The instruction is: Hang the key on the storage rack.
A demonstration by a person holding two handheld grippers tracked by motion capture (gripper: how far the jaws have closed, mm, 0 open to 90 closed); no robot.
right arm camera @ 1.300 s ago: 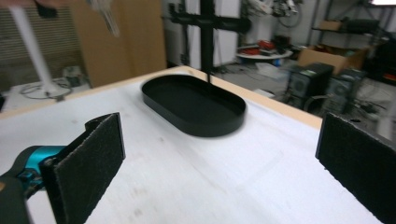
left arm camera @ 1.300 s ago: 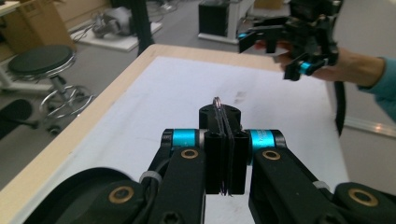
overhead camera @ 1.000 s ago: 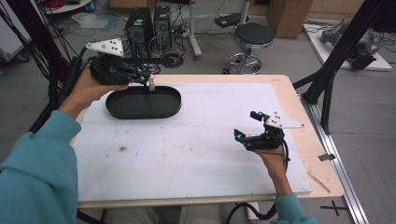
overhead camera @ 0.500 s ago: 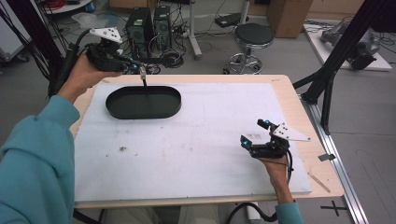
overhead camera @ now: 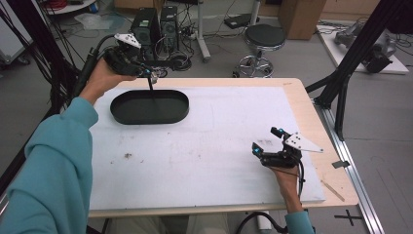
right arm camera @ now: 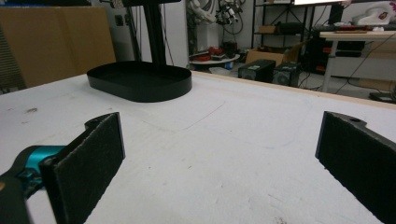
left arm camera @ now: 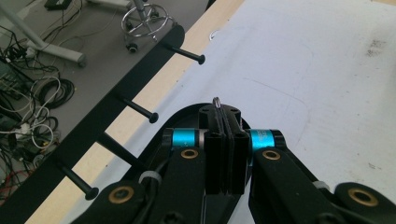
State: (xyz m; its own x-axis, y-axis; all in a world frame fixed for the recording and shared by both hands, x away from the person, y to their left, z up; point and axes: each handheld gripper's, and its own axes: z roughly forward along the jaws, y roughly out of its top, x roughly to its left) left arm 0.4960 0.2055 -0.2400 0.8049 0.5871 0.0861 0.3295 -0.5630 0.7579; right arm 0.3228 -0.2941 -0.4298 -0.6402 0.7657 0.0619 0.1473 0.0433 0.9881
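Tray (overhead camera: 149,107) sits near table's (overhead camera: 311,117) far left edge.

Black oval tray (overhead camera: 149,107), white table cover (overhead camera: 214,146), teal sleeve (overhead camera: 53,165).

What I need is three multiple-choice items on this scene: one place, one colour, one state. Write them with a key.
1. Where on the mat is the tray?
A. far left
B. near right
C. middle

2. What colour is the tray?
A. white
B. black
C. blue

3. How does the right gripper stand?
A. shut on the tray
B. shut on nothing
C. open

Key: 1 A, in the high view the tray lies at the mat's far left corner. 2 B, its wall and floor are black. 3 C, the right gripper view shows its pads wide apart with bare mat between them.
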